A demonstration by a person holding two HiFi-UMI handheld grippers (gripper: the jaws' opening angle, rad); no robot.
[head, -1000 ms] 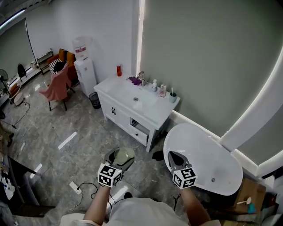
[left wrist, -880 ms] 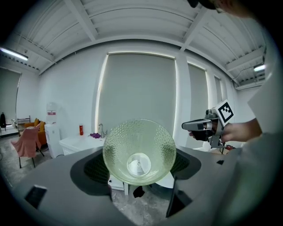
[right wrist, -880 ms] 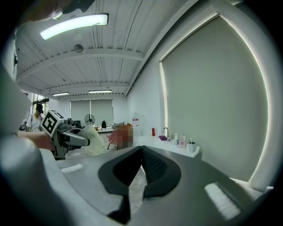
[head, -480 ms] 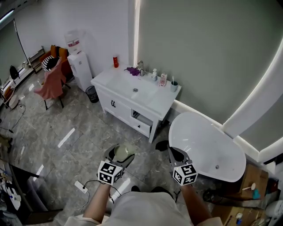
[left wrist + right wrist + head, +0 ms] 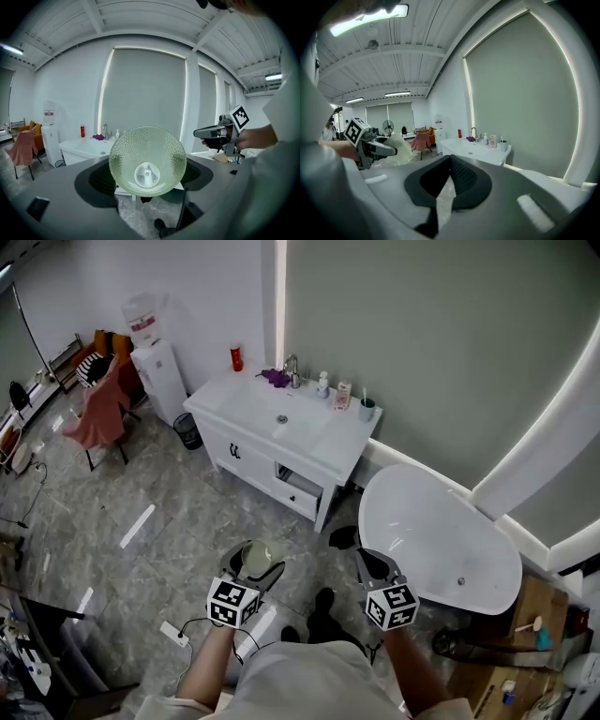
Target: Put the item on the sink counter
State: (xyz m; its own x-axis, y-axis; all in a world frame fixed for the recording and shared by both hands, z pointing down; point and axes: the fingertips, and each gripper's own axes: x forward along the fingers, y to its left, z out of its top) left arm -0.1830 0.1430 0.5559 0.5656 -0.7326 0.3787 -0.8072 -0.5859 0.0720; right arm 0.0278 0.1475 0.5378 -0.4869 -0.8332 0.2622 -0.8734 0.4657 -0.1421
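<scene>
Glass bowl (image 5: 264, 557) in left claw (image 5: 146, 176), sink counter (image 5: 339, 444) well apart, bathtub (image 5: 436, 540) beside it

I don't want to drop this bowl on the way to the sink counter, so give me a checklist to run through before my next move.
1. Glass bowl gripped by left tool: ok, jaws closed on its sides.
2. Right tool free: ok, jaws together, nothing between them.
3. Bare spot on sink counter: ok, the right end is bare in front of the cup.
4. Counter within reach: not ok, open floor lies between.
5. Floor ahead: probably ok, the power strip lies off to the left.
</scene>
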